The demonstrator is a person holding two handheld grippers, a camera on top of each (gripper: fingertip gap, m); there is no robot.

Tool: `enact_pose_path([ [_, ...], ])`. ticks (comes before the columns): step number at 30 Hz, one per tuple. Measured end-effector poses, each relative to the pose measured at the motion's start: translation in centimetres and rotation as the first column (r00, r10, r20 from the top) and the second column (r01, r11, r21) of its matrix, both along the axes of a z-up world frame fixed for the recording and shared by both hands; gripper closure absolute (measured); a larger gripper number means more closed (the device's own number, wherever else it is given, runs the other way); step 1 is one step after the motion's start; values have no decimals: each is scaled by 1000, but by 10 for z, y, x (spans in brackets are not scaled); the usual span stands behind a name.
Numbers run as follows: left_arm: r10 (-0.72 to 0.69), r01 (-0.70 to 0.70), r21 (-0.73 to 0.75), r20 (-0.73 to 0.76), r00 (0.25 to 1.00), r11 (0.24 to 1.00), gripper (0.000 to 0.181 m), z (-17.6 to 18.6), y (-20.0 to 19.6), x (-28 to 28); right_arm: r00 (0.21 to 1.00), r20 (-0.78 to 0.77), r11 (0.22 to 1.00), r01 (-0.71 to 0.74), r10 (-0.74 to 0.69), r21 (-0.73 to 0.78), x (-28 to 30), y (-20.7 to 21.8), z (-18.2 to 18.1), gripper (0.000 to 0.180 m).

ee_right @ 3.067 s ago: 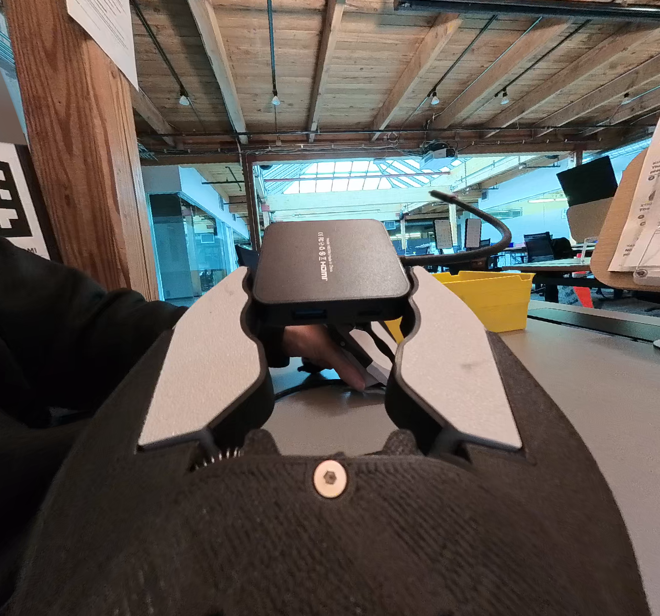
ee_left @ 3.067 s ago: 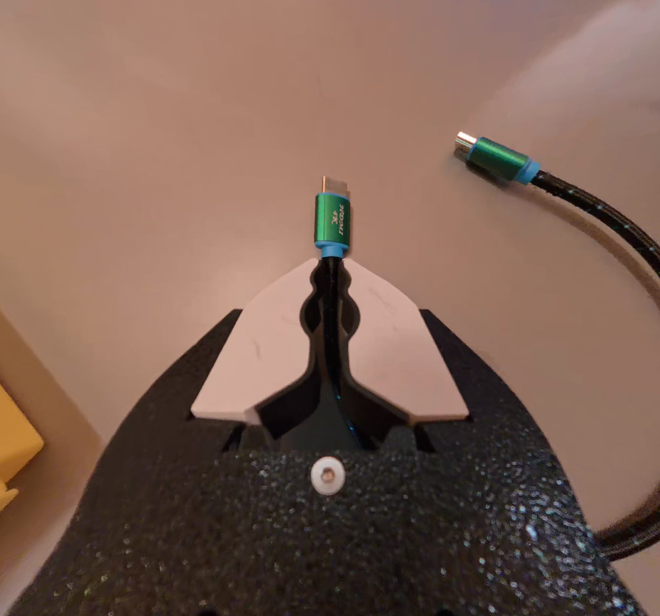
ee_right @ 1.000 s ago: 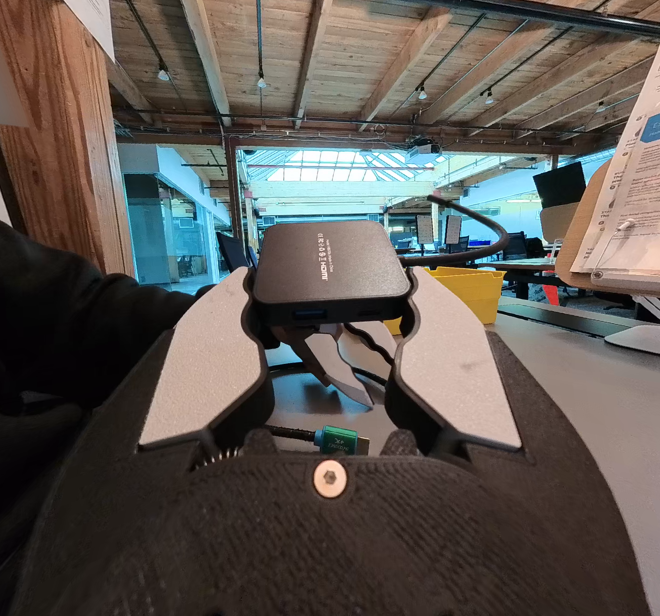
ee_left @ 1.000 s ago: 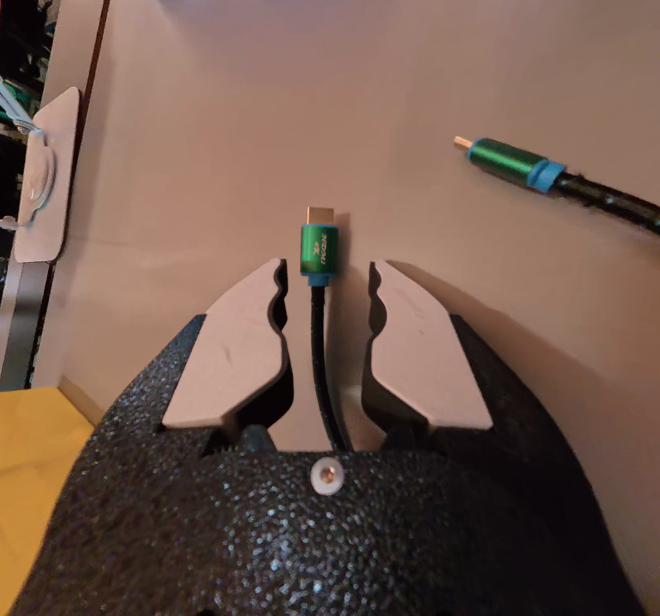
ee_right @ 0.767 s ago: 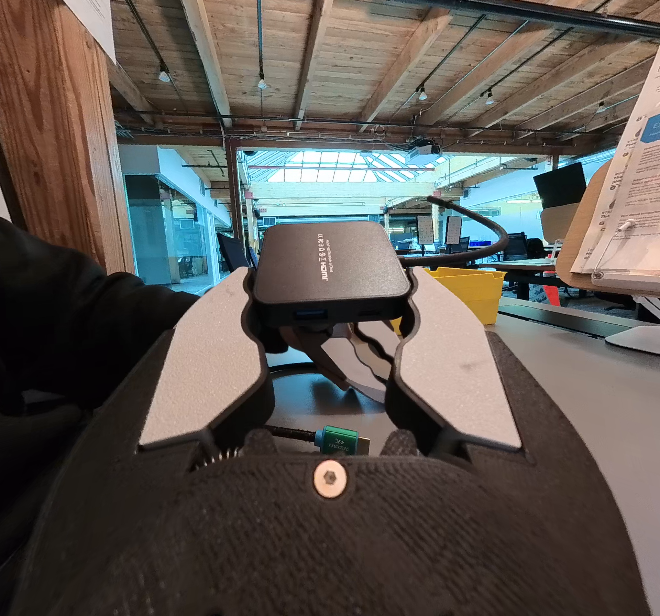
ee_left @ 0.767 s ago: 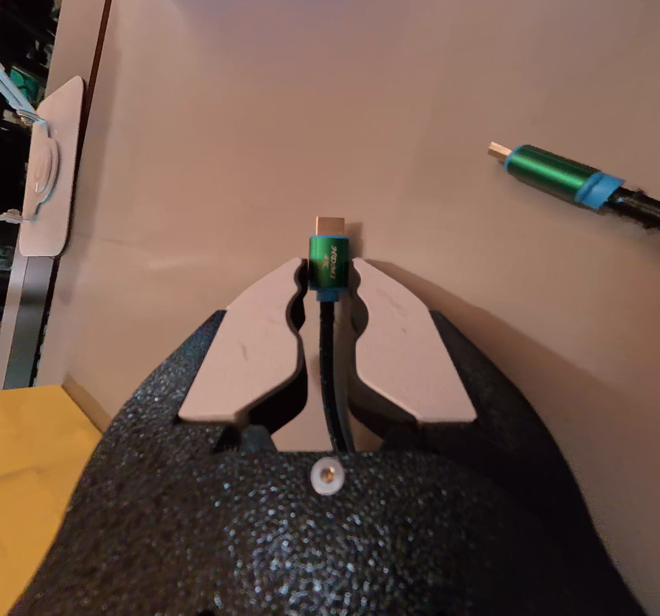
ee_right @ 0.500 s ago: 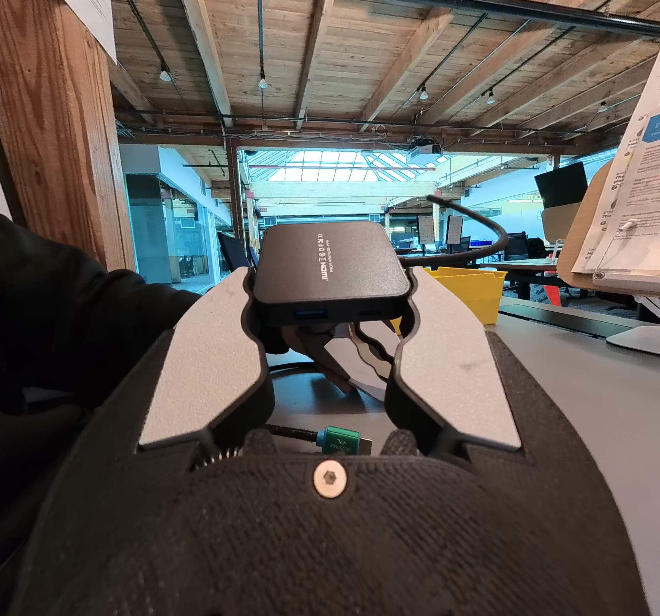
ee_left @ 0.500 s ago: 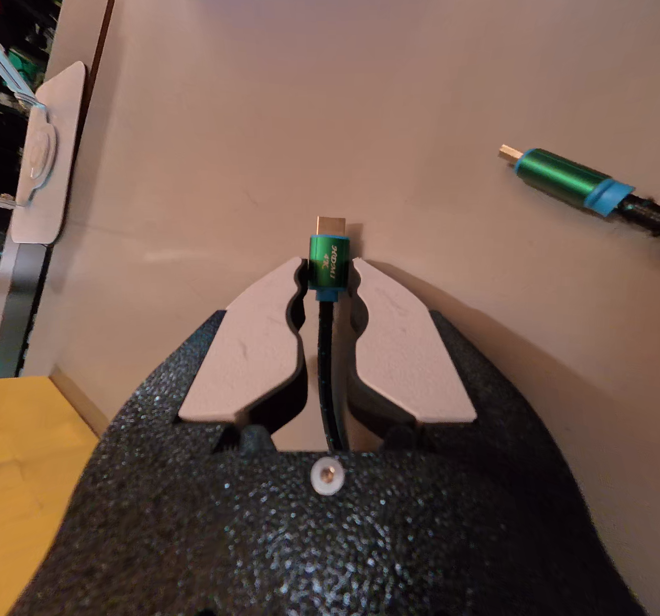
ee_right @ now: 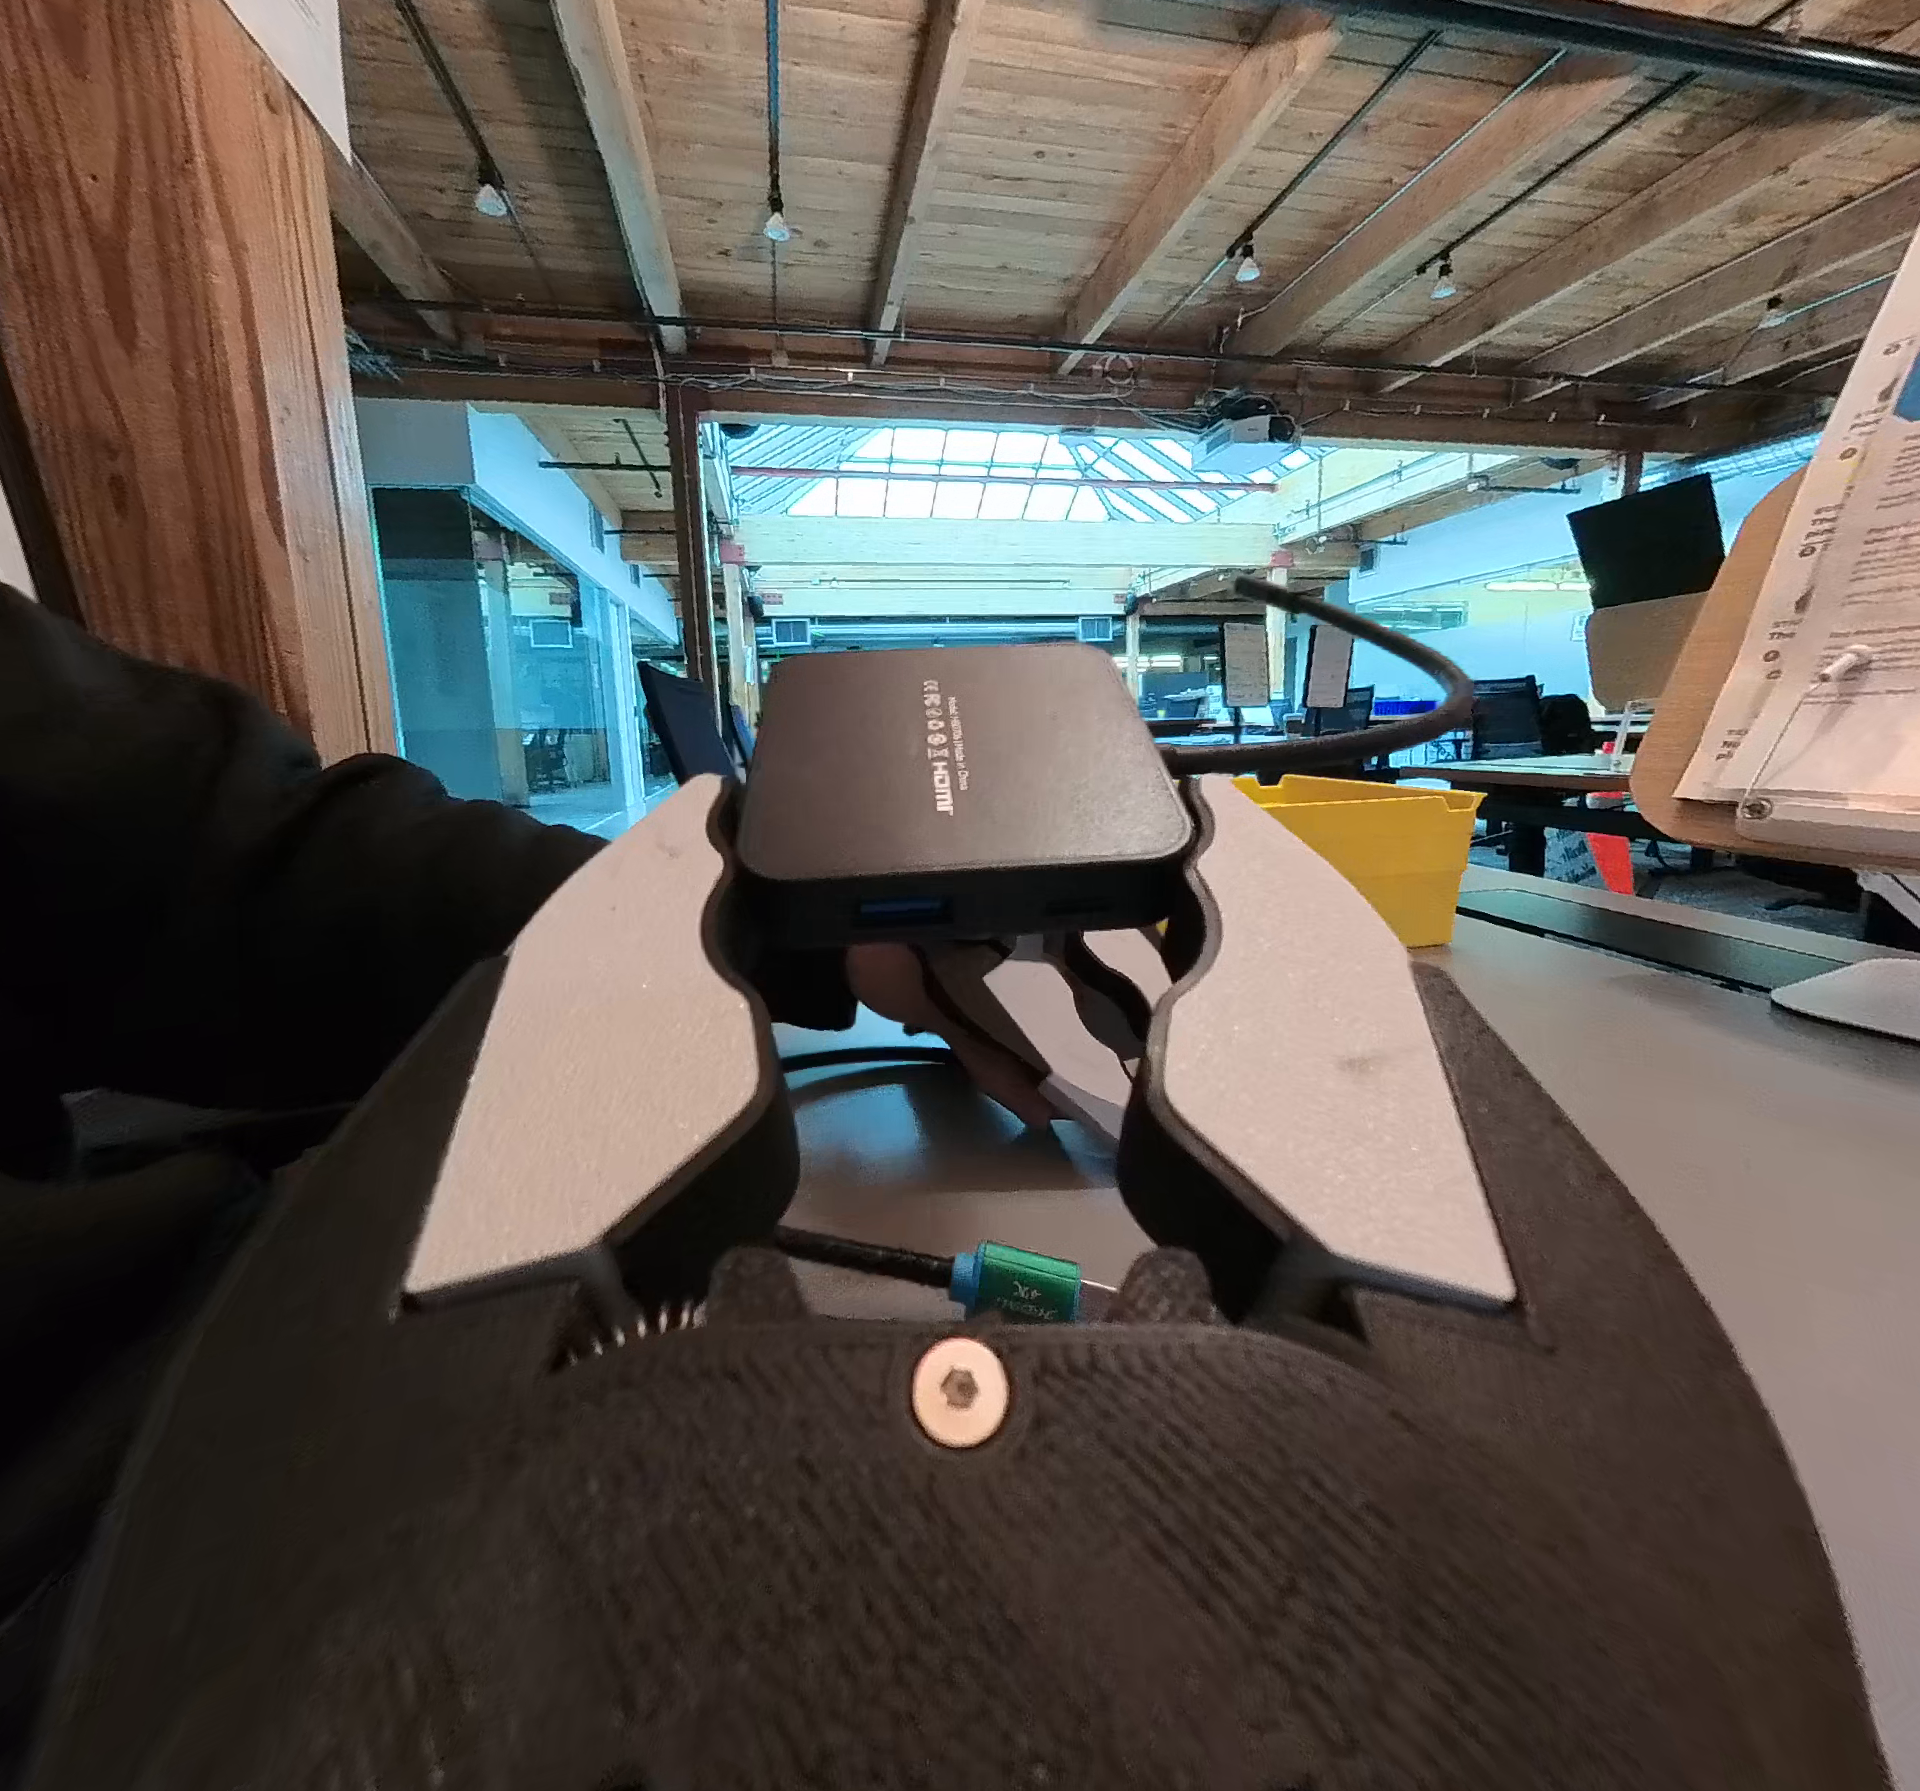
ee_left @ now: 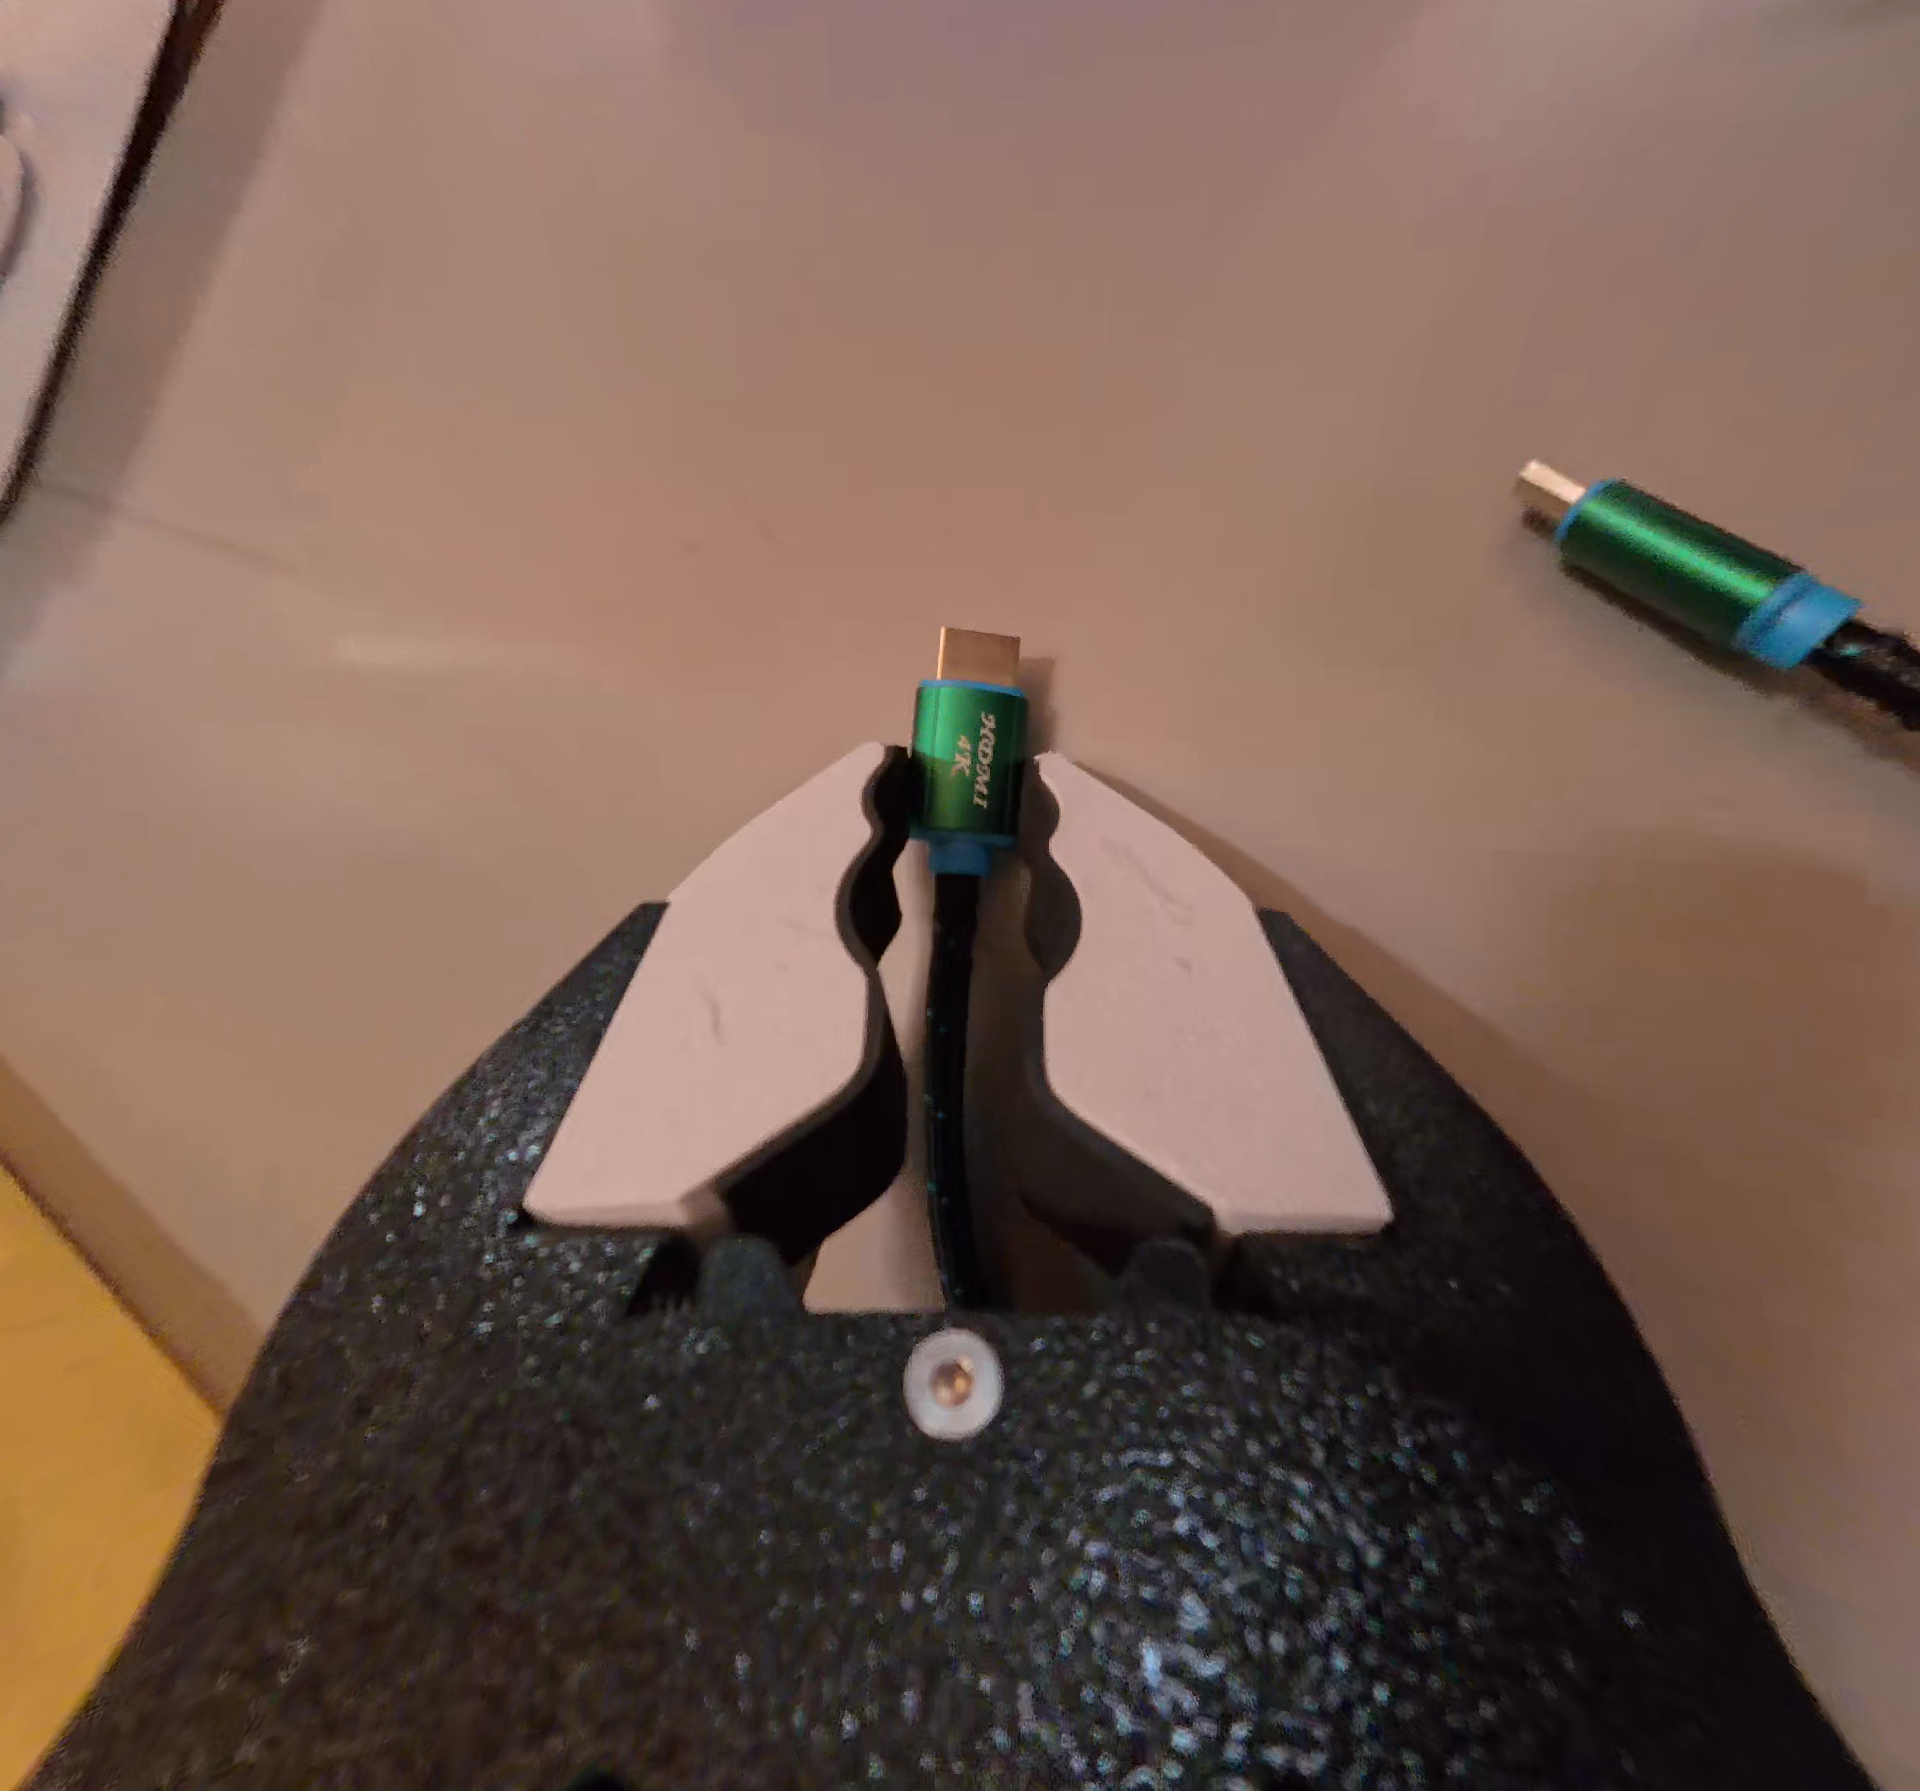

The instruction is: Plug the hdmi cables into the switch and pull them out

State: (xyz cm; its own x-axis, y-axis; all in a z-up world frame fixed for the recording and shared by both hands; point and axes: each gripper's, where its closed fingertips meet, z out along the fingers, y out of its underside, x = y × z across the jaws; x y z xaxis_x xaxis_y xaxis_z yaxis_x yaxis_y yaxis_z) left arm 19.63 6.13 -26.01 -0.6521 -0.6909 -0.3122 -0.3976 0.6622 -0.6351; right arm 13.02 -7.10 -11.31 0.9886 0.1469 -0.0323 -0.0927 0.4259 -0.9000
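Left hand-held gripper [ee_left: 966, 765]: fingers [ee_left: 748, 1003] pinching the green metal shell of an HDMI plug [ee_left: 968, 767] right at their tips. Gold connector end is sticking out ahead of the tips, pointing away over the pale worktop [ee_left: 727, 339]. Its black braided cable [ee_left: 951, 1066] is running straight back between the fingers toward the gripper body. Whether the plug is resting on the worktop or lifted just clear of it, hard to tell from this angle.

Second HDMI plug [ee_left: 1683, 562], same green shell with blue collar, is lying on the worktop ahead and well off to the right of the left hand-held gripper, tip pointing left.

Right hand-held gripper [ee_right: 951, 858]: fingers clamping the black switch [ee_right: 961, 780] by its two side edges, holding it flat and raised above the worktop. Its port face is turned back toward the camera; a black cord [ee_right: 1382, 692] is arcing off its far right end. Beneath the switch a person's hand [ee_right: 935, 1003] is showing. A yellow bin [ee_right: 1371, 848] is sitting beyond the right finger.
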Motion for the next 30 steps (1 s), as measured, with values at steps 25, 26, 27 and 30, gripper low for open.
enact_pose_path([
  [25, -417, 440, -53, -434, 799, 897, 160, 142, -80, -104, 982, 173, 981, -39, 73, -188, -22, -4, 1, 101],
  [26, -417, 453, -35, -458, 785, 891, 160, 143, -84, -106, 983, 164, 982, -58, 88, -178, -24, -5, 1, 101],
  [27, -412, 465, -11, -483, 773, 885, 160, 144, -86, -108, 983, 152, 983, -81, 106, -164, -26, -6, 2, 101],
  [30, -389, 485, 42, -540, 747, 874, 160, 143, -92, -112, 984, 146, 984, -80, 104, -157, -24, -7, 1, 101],
])
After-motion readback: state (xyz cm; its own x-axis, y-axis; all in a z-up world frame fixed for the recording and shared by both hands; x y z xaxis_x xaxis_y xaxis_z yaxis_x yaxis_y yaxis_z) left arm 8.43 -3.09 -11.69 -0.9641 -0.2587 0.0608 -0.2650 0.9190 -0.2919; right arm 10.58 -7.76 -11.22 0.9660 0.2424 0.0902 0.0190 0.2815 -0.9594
